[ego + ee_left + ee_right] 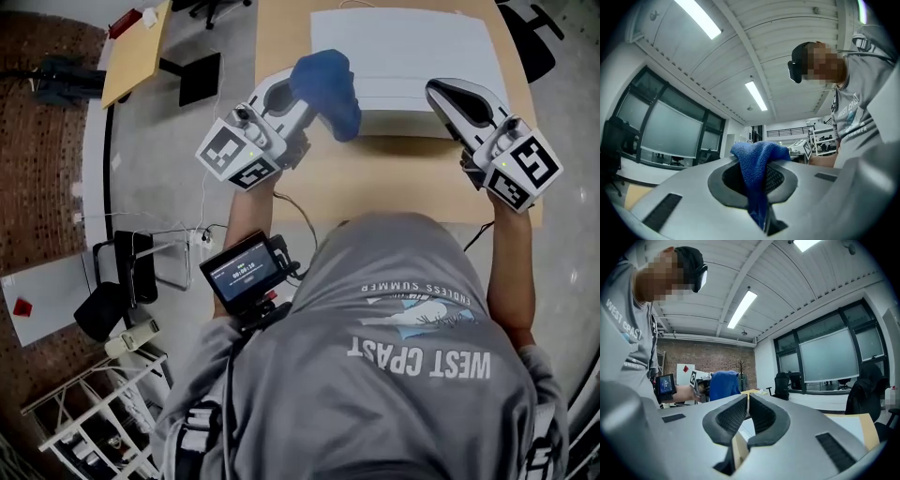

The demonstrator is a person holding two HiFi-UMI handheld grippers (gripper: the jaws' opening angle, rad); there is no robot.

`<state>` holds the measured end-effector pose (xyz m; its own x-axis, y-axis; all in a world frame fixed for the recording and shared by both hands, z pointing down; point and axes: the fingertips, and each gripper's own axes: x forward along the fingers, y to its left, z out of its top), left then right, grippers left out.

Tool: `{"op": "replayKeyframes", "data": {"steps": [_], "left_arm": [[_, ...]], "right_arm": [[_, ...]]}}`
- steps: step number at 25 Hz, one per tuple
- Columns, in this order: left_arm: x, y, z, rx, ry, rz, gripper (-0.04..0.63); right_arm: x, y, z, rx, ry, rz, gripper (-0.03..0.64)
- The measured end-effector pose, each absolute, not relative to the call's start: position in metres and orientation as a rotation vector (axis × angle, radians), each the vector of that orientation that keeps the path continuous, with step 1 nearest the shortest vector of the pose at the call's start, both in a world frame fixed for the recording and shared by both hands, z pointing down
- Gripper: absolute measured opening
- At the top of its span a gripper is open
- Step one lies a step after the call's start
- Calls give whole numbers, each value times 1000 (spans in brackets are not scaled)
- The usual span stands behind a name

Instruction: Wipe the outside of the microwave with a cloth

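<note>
The blue cloth (328, 89) hangs bunched from my left gripper (307, 86), which is shut on it at the left front corner of the white microwave (403, 47). In the left gripper view the cloth (757, 164) drapes over the closed jaws and down between them. My right gripper (439, 91) is held at the microwave's right front corner, shut with nothing between its pads (759, 413). In the right gripper view the cloth (723, 383) shows off to the left, and both grippers point out level across the room.
The microwave stands on a wooden table (375, 187). A black office chair (534, 37) is at the far right, a brown board (136, 52) lies at the far left, and a white wire rack (103, 412) stands at the near left. A small screen (246, 272) sits by the person's left arm.
</note>
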<state>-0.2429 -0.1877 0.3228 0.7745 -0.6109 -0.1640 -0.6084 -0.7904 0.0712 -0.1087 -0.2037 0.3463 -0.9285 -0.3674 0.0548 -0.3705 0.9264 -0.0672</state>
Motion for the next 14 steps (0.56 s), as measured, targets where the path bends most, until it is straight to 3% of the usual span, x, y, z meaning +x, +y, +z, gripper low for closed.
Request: {"op": "replayKeyframes", "data": {"steps": [14], "left_arm": [[-153,-136,342,2927,-1040,-292,48]], "right_arm": [[-33,-154,369,503,-3042,120,31]]}}
